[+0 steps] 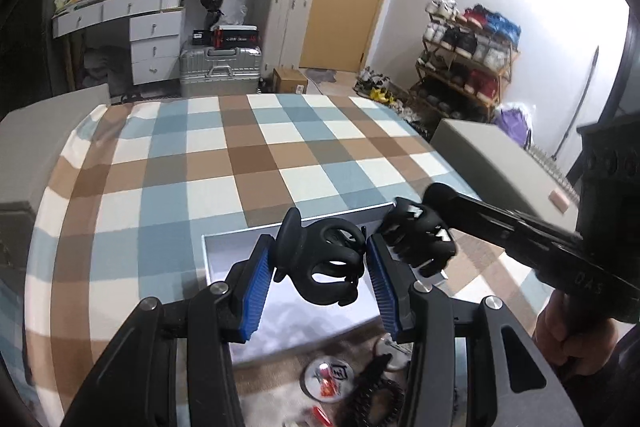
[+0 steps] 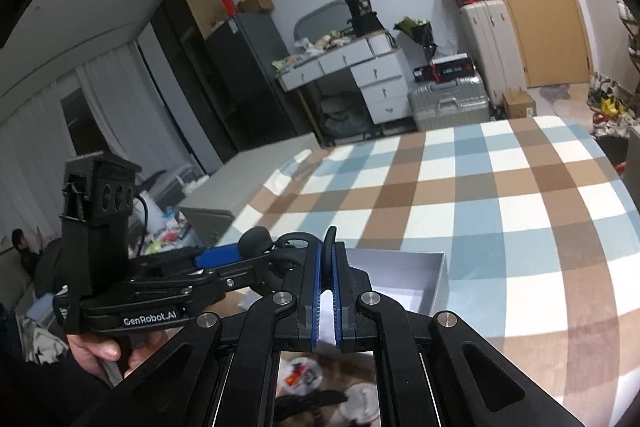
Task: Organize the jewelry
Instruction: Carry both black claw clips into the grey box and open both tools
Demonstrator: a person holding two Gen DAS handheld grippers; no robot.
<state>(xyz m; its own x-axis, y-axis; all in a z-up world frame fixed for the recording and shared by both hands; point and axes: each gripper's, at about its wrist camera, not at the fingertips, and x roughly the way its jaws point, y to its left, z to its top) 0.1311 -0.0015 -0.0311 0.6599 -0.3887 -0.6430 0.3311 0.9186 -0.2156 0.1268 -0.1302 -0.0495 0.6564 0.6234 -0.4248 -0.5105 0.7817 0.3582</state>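
Observation:
My left gripper point(image 1: 320, 259) is shut on a black claw hair clip point(image 1: 320, 263) and holds it above an open grey box point(image 1: 224, 255) on the checked table. My right gripper point(image 2: 328, 259) is shut on a thin black tab of the same hair clip point(image 2: 329, 247), pinched between its blue pads. In the left wrist view the right gripper point(image 1: 416, 231) comes in from the right and touches the clip's right side. The box also shows in the right wrist view point(image 2: 436, 275).
A round white badge point(image 1: 328, 379) and a black coiled hair tie point(image 1: 376, 395) lie on the checked tablecloth point(image 1: 240, 155) just in front of the box. A small red item point(image 1: 320, 417) lies near the front edge. Grey seats stand left and right of the table.

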